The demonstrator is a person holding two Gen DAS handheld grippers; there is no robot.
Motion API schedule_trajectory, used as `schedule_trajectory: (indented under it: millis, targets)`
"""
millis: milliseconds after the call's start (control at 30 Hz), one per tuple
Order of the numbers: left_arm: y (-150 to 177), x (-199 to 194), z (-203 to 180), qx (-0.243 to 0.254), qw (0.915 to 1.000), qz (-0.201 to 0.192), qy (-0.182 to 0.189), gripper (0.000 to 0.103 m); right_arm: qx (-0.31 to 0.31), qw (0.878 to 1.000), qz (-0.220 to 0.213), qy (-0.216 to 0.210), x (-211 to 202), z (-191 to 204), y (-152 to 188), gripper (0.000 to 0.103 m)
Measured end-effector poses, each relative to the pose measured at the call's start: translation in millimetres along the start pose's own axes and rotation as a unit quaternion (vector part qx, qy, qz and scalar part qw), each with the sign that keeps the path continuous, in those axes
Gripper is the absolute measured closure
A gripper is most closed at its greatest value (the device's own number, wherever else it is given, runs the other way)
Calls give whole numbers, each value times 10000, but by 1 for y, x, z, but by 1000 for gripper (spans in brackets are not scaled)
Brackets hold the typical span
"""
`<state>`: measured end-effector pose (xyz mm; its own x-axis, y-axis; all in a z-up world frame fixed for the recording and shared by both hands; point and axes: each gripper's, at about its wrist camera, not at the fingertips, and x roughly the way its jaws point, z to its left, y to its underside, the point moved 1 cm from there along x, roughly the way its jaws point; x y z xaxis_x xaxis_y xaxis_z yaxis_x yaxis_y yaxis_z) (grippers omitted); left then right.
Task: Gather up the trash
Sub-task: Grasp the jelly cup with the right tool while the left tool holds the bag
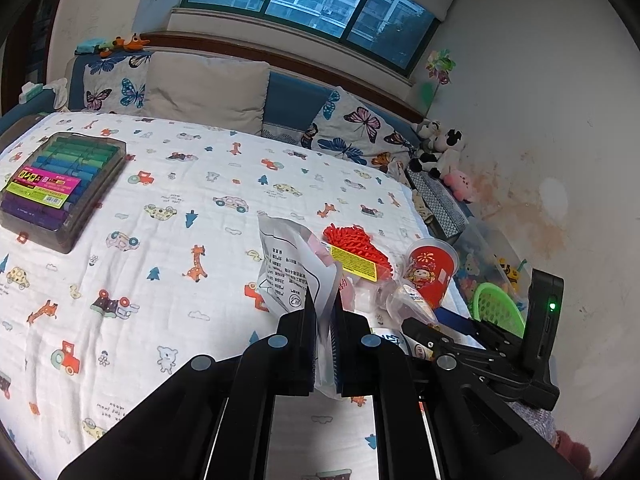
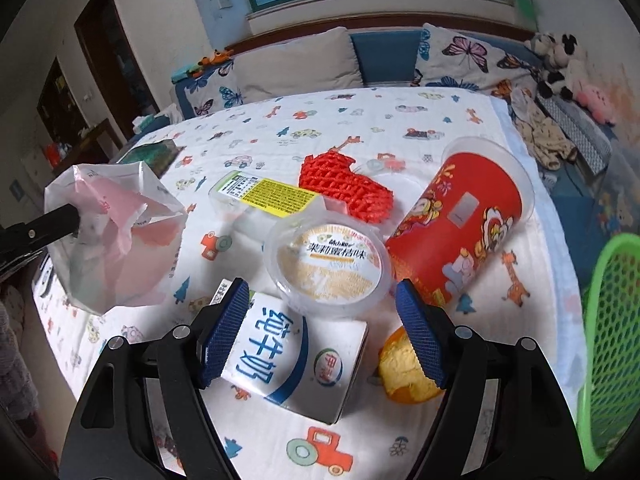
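My left gripper (image 1: 323, 300) is shut on a white plastic bag (image 1: 292, 264) with a pink lining and holds it up above the bed; the bag also shows at the left of the right wrist view (image 2: 116, 240). My right gripper (image 2: 320, 312) is open and empty above a white and blue milk carton (image 2: 296, 364). Around it lie a clear round lidded cup (image 2: 328, 268), a red paper cup on its side (image 2: 460, 220), a red foam net (image 2: 344, 184), a clear tray with a yellow label (image 2: 264, 200) and an orange peel (image 2: 404, 372).
A green mesh basket (image 2: 612, 340) stands at the right edge of the bed. A case of coloured markers (image 1: 60, 184) lies at the far left. Pillows (image 1: 208, 88) and plush toys (image 1: 440, 152) line the headboard and the wall.
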<state>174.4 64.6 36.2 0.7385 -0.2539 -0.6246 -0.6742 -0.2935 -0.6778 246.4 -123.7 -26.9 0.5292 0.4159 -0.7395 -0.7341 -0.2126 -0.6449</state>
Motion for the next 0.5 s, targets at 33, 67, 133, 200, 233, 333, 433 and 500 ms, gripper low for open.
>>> schedule_trajectory:
  millis: [33,67,133,200,233,333,433,500]
  targets:
    - [0,1,0,-7,10000,6,9,96,21,10000,4,-13,1,0,0,27]
    - [0,2,0,-12,10000,12,17,96,48,10000,12,-32,2,0,-1,27]
    - [0,2,-1,-13,10000,13,24,96,156,9998,7,-97,6,-2,-3,27]
    - [0,3,-1,-12,10000,23,29,96,275,9995,-25,-182,9,-2,-5,27]
    - [0,3,-1,-8,10000,26,30,96,337,9992,-39,-224,9,-2,-7,27]
    - [-1,3,-2,17,10000,26,34,96,454,9986,-66,-278,12,-2,-10,34]
    - [-1,4,-3,27,10000,40,50,96,460,9986,-107,-230,12,-2,-10,37]
    - [-1,3,-5,57,10000,33,54,96,457,9985,-150,-258,8,-3,-9,37]
